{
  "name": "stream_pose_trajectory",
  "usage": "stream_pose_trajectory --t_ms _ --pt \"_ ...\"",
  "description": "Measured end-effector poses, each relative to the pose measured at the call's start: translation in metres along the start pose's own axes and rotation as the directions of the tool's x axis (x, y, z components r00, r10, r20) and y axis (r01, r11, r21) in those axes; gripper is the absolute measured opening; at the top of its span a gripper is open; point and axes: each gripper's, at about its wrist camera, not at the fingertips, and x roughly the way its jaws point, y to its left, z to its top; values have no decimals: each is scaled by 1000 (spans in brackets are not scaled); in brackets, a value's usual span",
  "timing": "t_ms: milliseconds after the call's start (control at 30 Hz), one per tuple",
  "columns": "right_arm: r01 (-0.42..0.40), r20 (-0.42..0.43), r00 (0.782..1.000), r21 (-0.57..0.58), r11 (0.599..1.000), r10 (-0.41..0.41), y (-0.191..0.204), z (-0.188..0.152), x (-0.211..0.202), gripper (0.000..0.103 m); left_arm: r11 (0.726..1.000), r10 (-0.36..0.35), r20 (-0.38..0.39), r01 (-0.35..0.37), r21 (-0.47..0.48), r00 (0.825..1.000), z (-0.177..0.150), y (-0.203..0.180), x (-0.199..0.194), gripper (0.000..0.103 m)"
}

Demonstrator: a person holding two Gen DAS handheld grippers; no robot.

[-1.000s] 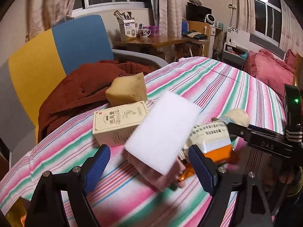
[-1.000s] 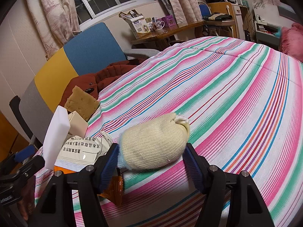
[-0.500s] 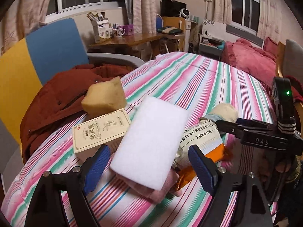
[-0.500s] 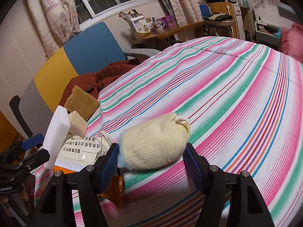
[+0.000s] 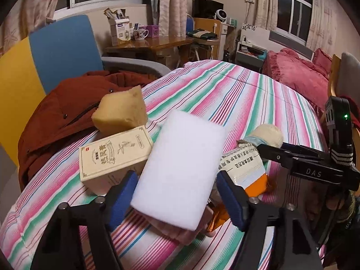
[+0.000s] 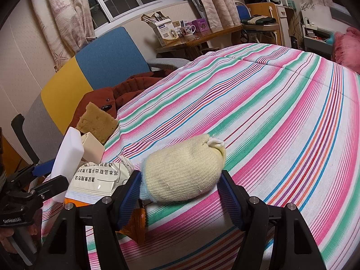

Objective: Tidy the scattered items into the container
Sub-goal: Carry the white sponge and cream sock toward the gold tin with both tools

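My left gripper (image 5: 177, 199) is shut on a white foam block (image 5: 180, 168) and holds it tilted above the striped bedspread (image 5: 236, 94); the block also shows in the right wrist view (image 6: 66, 157). Under it lie a cream printed box (image 5: 114, 157), a tan sponge (image 5: 120, 113), a white and orange packet (image 5: 244, 168) and something pink (image 5: 180, 231). My right gripper (image 6: 181, 192) has its blue pads on both sides of a rolled cream knit sock (image 6: 184, 171) that rests on the bedspread. No container is in view.
A rust-red jacket (image 5: 65, 114) lies on a blue, yellow and grey chair (image 5: 63, 49) at the bed's left edge. A wooden desk (image 5: 148, 43) with boxes and mugs stands behind. Pink pillows (image 5: 299, 76) lie at the far right.
My left gripper has drawn in and closed on the white block, and its view has swung a little. The right gripper and the sock have not moved.
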Motion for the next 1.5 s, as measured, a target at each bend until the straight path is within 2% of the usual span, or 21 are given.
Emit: stream_pose_trajectory --t_ms 300,500,733,1033,1133,1500 --pt "-10 9 1000 19 1000 10 -2 1 -1 68 994 42 -6 -43 -103 999 -6 3 -6 64" --pt "-26 17 1000 41 999 25 -6 1 -1 66 983 54 26 -49 -178 998 -15 -1 -27 64" --pt "-36 23 999 55 998 35 -9 2 -3 63 960 58 8 -54 -273 998 -39 -2 -45 64" --pt "-27 48 999 62 998 24 -10 0 -13 63 937 47 -8 -47 -347 999 -77 -19 -73 64" --pt "-33 54 998 61 998 30 -10 -6 -21 63 926 39 -11 -40 -375 999 -93 -27 -80 64" --pt "-75 33 997 -2 997 75 -1 -54 -68 63 928 62 50 -39 -371 997 -133 -60 -116 64"
